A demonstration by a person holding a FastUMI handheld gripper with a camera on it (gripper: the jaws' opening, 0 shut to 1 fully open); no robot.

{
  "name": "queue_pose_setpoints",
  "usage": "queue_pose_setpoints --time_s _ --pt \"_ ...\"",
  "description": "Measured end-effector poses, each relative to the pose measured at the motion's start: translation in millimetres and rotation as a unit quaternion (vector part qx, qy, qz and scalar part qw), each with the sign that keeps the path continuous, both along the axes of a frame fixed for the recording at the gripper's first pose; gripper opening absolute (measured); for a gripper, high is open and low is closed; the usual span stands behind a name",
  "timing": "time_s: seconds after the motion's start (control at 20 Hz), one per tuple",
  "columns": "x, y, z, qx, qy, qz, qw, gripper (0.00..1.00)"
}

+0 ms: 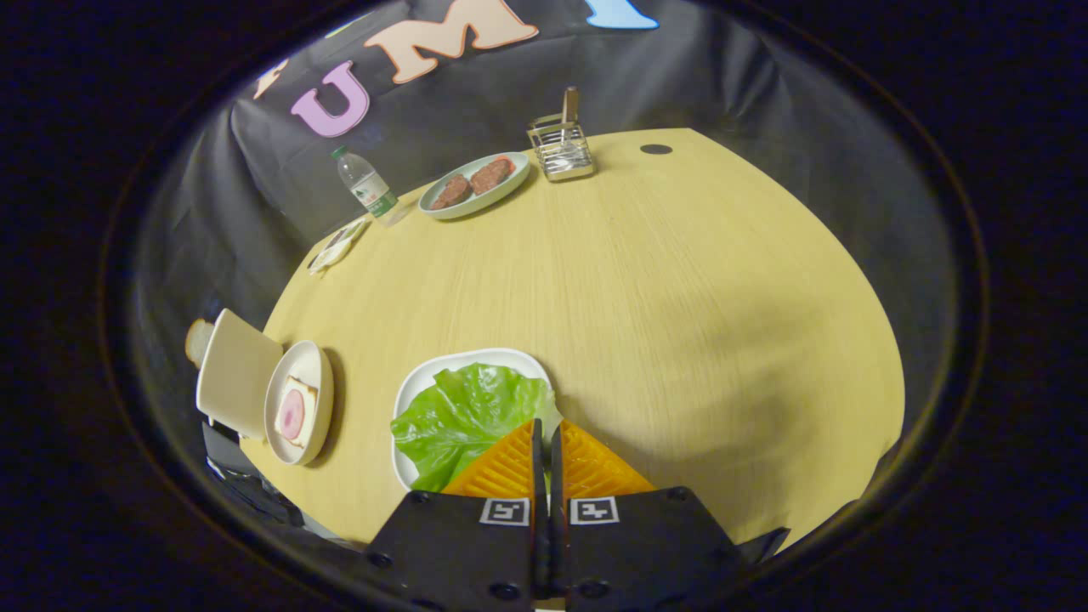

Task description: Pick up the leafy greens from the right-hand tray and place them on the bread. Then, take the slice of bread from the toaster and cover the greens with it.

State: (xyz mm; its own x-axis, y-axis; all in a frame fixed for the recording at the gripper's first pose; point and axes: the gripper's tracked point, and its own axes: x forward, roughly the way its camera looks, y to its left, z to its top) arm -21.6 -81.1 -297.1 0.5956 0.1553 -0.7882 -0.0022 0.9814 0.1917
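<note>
Claw (544, 438) closed — tips over lettuce (463, 412).

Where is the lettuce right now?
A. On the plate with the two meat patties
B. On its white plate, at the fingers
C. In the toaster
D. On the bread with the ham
B: the lettuce lies on its white plate, with the nearly closed fingers of the gripper at its edge.

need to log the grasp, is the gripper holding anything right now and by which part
The gripper has its fingers nearly closed over the near edge of the leafy greens on the white tray; whether they actually pinch the leaf cannot be told.
</note>
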Motion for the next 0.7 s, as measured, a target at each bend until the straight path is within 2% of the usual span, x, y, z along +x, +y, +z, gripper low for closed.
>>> queue_pose_setpoints --time_s 0.15,0.7 --pt "-0.2 7.0 13.9 -0.004 -0.016 0.01 1.0 0.04" --pt "8.7 48.3 96.5 0.076 -0.074 -0.023 0.994 0.04"
